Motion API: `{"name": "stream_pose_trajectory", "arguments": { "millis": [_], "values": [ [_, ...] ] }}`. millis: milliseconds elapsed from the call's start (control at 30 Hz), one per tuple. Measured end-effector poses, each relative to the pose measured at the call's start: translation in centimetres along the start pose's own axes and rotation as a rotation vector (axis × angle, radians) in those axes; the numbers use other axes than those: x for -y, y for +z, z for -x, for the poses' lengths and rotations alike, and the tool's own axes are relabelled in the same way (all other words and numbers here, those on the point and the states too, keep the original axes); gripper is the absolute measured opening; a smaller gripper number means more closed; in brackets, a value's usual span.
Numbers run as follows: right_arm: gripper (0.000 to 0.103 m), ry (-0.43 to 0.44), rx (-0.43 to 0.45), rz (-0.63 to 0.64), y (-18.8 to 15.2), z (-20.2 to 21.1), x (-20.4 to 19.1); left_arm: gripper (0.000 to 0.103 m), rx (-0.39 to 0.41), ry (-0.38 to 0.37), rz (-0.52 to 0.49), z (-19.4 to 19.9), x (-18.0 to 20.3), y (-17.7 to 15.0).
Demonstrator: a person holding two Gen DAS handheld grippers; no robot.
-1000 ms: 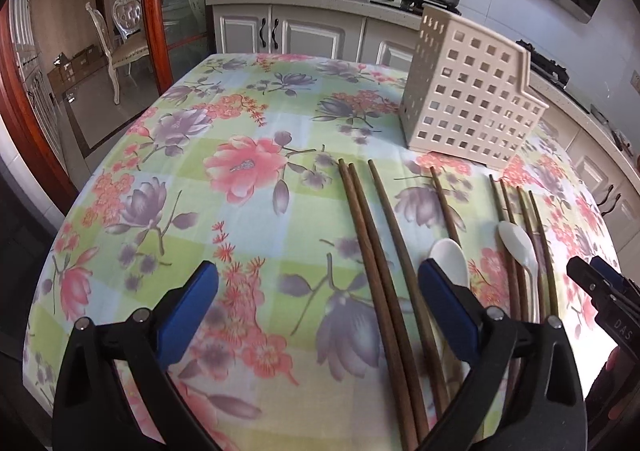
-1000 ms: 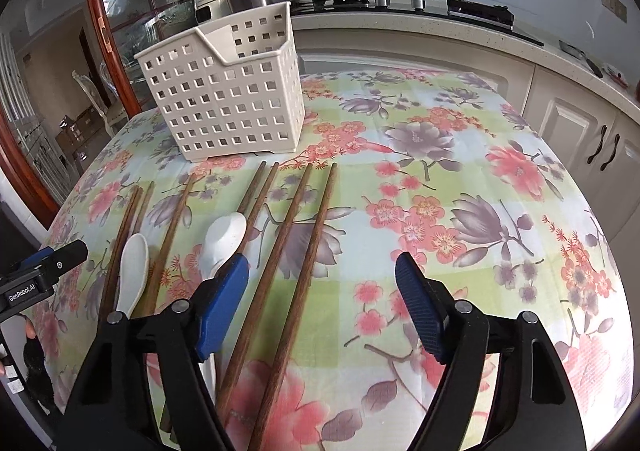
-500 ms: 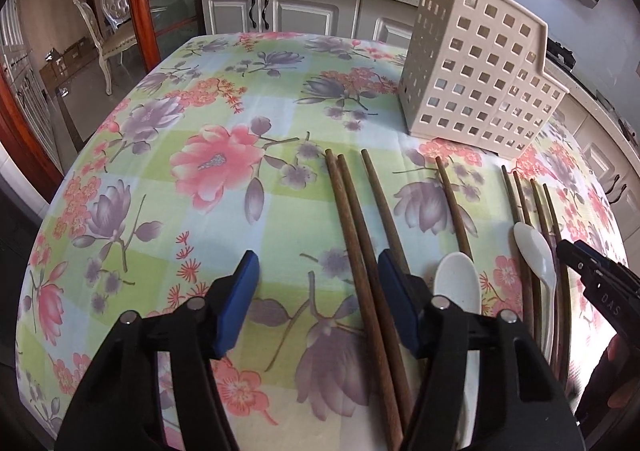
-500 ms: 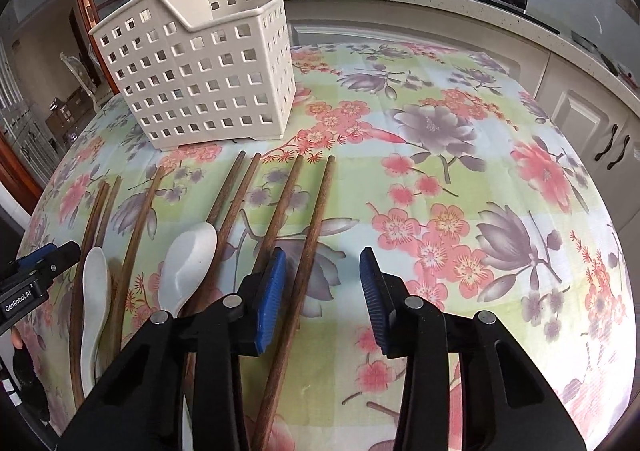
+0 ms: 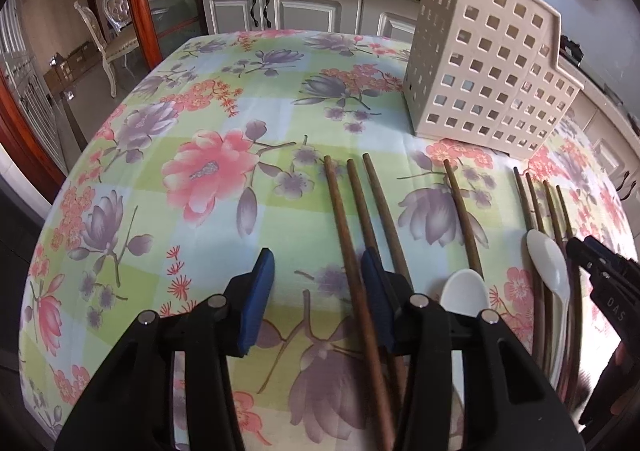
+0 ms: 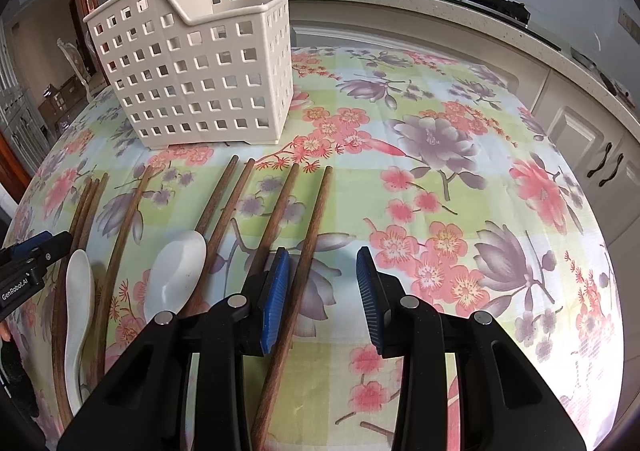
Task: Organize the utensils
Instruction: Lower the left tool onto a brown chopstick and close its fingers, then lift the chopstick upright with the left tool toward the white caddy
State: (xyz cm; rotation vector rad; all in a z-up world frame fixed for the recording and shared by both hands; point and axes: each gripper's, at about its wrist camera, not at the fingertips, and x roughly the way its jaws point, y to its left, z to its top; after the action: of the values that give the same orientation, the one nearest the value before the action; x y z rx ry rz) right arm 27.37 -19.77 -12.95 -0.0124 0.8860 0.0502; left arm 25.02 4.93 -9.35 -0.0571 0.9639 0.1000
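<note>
Both grippers are down low over the floral tablecloth [image 5: 208, 171] now, and each has narrowed a lot from the wide spread of a second ago. The left gripper [image 5: 316, 291] is closing, its blue pads straddling the leftmost chopstick [image 5: 340, 219] of the row, which runs just inside its right pad; the pads do not look pressed on it yet. The right gripper [image 6: 322, 287] stands half-closed around the rightmost chopstick [image 6: 316, 219], which lies hard against its left pad with a clear gap to the right one, so no firm grip shows. Between the 2 tools lie the other chopsticks and 2 white spoons [image 6: 176, 271], flat on the cloth. The cream slotted utensil holder [image 6: 200, 71] stands upright at the far side, looming larger than before as both cameras have pushed in.
</note>
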Motion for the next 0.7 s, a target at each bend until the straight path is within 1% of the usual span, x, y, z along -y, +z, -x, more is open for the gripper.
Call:
{"name": "stream_pose_trajectory", "arguments": {
  "millis": [67, 167, 233, 300, 333, 400, 600, 700],
  "values": [
    [0.033, -0.006, 0.000, 0.006, 0.1, -0.1, -0.2, 0.043, 0.002, 0.020, -0.009, -0.1, 0.4, 0.0],
    [0.025, -0.007, 0.004, 0.024, 0.3, -0.2, -0.5, 0.038, -0.004, 0.019, -0.008, -0.2, 0.6, 0.2],
    [0.020, 0.002, 0.001, 0.026, 0.3, -0.3, -0.6, 0.029, -0.006, 0.017, -0.017, -0.1, 0.8, 0.3],
    [0.015, 0.006, -0.004, 0.026, 0.3, -0.2, -0.7, 0.012, -0.008, 0.012, -0.035, -0.1, 1.1, 0.3],
    [0.013, 0.005, -0.006, 0.027, 0.3, -0.2, -0.7, 0.008, -0.008, 0.009, -0.041, -0.1, 1.2, 0.3],
    [0.011, 0.005, -0.006, 0.027, 0.2, -0.1, -0.7, 0.008, -0.007, 0.004, -0.046, -0.1, 1.4, 0.3],
    [0.010, 0.016, 0.000, 0.021, 0.2, -0.1, -0.5, 0.006, 0.000, -0.020, -0.031, -0.2, 1.2, 0.4],
    [0.010, 0.033, 0.027, 0.000, 0.2, 0.6, -0.2, 0.006, 0.004, -0.044, -0.012, 0.1, 0.9, 0.4]
  ]
}}
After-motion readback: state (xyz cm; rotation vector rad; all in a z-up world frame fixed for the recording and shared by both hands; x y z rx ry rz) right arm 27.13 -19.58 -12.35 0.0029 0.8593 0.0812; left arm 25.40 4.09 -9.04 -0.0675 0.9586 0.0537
